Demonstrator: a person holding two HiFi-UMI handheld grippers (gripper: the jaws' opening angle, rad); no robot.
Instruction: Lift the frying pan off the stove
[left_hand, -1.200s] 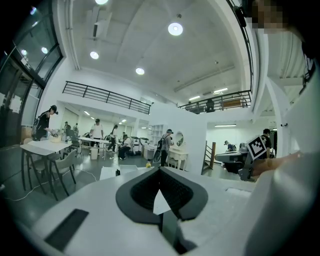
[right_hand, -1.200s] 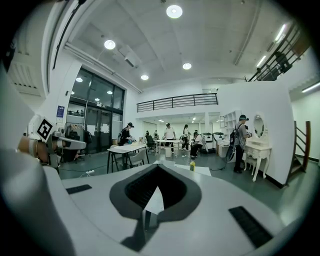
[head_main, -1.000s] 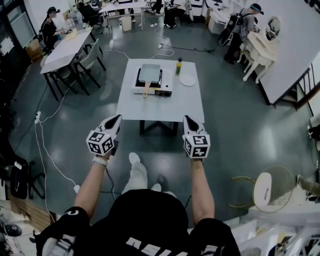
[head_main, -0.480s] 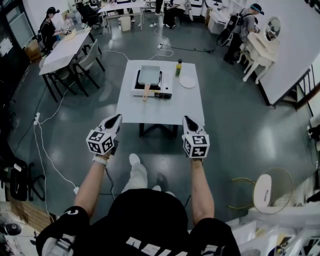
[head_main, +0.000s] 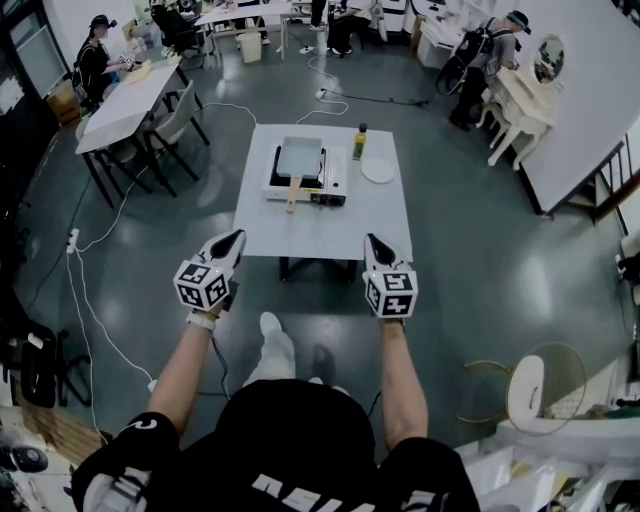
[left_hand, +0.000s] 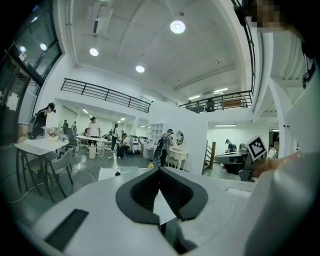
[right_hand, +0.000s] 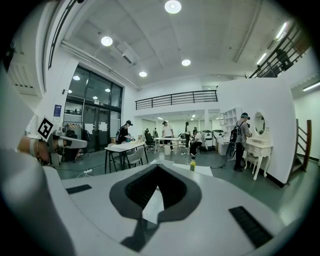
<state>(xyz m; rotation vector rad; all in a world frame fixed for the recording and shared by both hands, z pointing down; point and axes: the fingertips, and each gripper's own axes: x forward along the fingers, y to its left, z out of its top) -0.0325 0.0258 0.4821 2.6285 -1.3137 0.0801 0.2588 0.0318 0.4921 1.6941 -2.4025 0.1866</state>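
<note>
Bottle and plate stand beside the stove (picture's right).

The frying pan looks like dull grey metal with a matt inside, and its handle has the pale tan of bare wood. The stove under it has a smooth white casing, painted metal by the look of it. The surface is plain matt white and smooth. The plate is white and smooth, but whether it is ceramic or plastic cannot be told. The floor is grey and glossy, with a soft sheen of reflected light. The left gripper and right gripper have smooth, matt white plastic shells. Their fingers are lined with black, finely ribbed, rubbery-looking pads. The person's top is black cloth.
</note>
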